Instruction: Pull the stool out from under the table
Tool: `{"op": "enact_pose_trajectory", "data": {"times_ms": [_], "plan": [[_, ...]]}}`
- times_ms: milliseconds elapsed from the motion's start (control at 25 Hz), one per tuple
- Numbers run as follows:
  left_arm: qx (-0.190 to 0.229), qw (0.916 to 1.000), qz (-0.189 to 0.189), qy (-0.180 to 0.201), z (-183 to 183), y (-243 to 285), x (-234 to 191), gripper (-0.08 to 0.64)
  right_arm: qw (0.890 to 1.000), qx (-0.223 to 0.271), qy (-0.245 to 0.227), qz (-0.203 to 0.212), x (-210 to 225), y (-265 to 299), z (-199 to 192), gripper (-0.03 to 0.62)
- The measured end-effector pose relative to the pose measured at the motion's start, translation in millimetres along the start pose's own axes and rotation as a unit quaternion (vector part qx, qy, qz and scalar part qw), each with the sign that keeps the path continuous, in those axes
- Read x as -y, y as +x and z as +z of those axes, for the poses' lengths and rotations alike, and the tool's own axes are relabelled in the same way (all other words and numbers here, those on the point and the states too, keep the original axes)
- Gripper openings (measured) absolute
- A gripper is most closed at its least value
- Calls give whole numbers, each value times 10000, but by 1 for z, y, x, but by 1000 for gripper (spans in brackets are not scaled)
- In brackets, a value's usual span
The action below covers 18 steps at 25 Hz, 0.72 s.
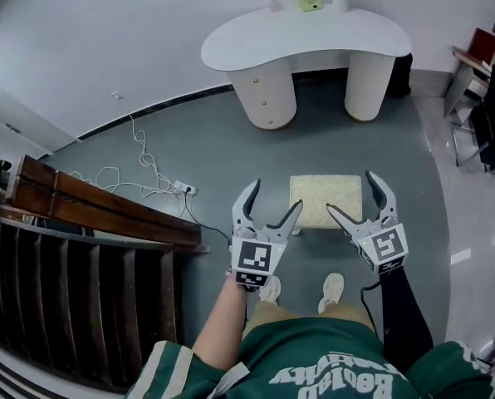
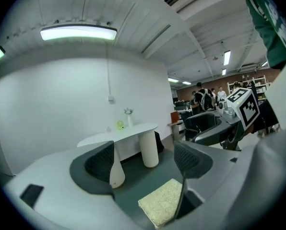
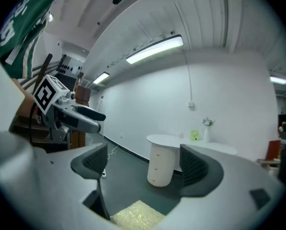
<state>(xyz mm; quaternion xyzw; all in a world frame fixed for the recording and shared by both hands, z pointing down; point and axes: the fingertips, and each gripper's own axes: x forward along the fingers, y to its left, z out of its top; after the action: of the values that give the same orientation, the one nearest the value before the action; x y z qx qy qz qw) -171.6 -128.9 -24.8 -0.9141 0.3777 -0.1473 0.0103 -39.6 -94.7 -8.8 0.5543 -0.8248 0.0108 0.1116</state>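
- The cream, square, fuzzy-topped stool [image 1: 318,189] stood mid-frame, well clear of the white curved desk [image 1: 306,36] at the top.
- It lay between the left hand-held gripper [image 1: 274,199] and the right hand-held gripper [image 1: 351,194], both spread, empty.

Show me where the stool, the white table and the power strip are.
stool [image 1: 325,199]: head view, middle of its cream cushion.
white table [image 1: 264,40]: head view, bare part of its top.
power strip [image 1: 183,188]: head view, its white body.
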Motion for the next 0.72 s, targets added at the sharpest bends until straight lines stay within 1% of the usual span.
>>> {"op": "enact_pose_trajectory", "data": {"times_ms": [120, 280, 360, 440, 520, 640, 680, 720], "plan": [[279, 9993, -256, -41, 18, -10, -24, 390, 9997, 84, 104, -220, -26, 17, 26, 483], [500, 9959, -753, 8, 28, -25, -47, 384, 9977, 127, 69, -658, -55, 29, 55, 480], [597, 9933, -983, 71, 30, -35, -56, 328, 9951, 210, 78, -958, -66, 25, 68, 462], [668, 9908, -1177, 70, 30, -49, -66, 270, 9921, 254, 33, -1225, -83, 21, 79, 422], [702, 9885, -1339, 22, 29, -65, -73, 233, 9898, 243, -103, -1402, -103, 19, 87, 354], [792, 9872, -1383, 114, 29, -83, -81, 106, 9867, 159, -127, -1610, -120, 18, 89, 224], [838, 9873, -1337, 164, 30, -88, -86, 73, 9853, 70, -137, -1702, -123, 18, 87, 154], [893, 9877, -1267, 226, 30, -93, -92, 3, 9839, -27, -150, -1783, -125, 19, 87, 6]]}}
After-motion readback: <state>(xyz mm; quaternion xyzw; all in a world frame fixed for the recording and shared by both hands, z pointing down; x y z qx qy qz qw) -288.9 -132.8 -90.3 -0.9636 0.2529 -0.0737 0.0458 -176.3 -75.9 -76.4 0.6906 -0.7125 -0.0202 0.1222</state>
